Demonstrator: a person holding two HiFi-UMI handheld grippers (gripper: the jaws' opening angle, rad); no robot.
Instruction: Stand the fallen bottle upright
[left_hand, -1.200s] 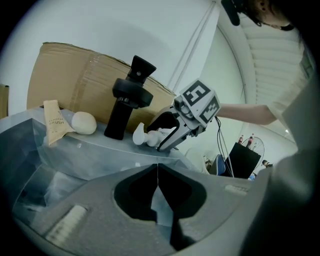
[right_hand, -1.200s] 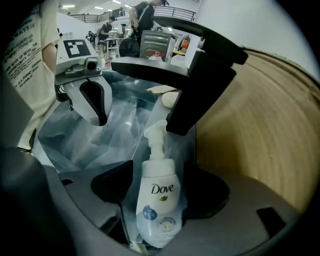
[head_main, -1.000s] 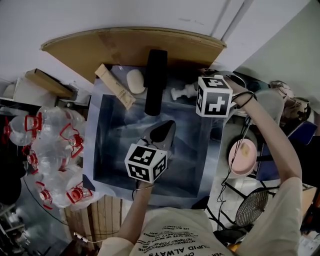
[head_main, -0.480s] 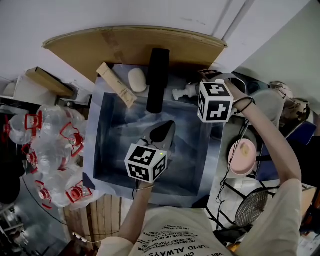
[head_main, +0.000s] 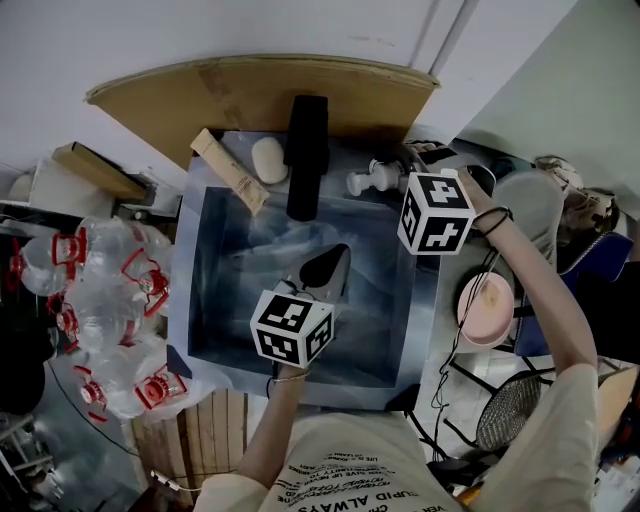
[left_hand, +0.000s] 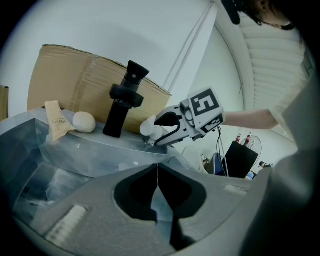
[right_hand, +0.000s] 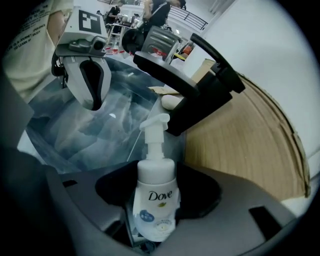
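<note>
Nearest, the person's pale printed shirt (head_main: 340, 470) is filling the bottom edge of the head view, with both forearms reaching out from it. The left tongs (left_hand: 158, 172) are hovering over the middle of the steel sink (head_main: 182, 270), their jaws pressed together along a single seam and nothing sitting between them.

Farther out and to the right, the right tongs (right_hand: 156, 180) are angling down over the sink's far right corner. Their jaws have just been closing, and they are now gripping the white Dove bottle (right_hand: 157, 200) by the lower part of its body, with the pads bearing on both sides. The bottle is lying along the line of the tongs and is not standing, with its pump head pointing away from them towards the black tap (head_main: 307, 160). I cannot tell whether it is touching the rim.

Beyond it, the tap is standing upright on the sink's back ledge. Just left of the tap a white oval soap (head_main: 268, 160) is resting on the same ledge, and a tan toothbrush box (head_main: 230, 185) is lying slantwise across the far left corner. Behind them all, a curved cardboard sheet (head_main: 260, 95) is leaning against the white wall.

To the left of the sink, clear bottles with red labels (head_main: 110, 300) are lying in a heap.
</note>
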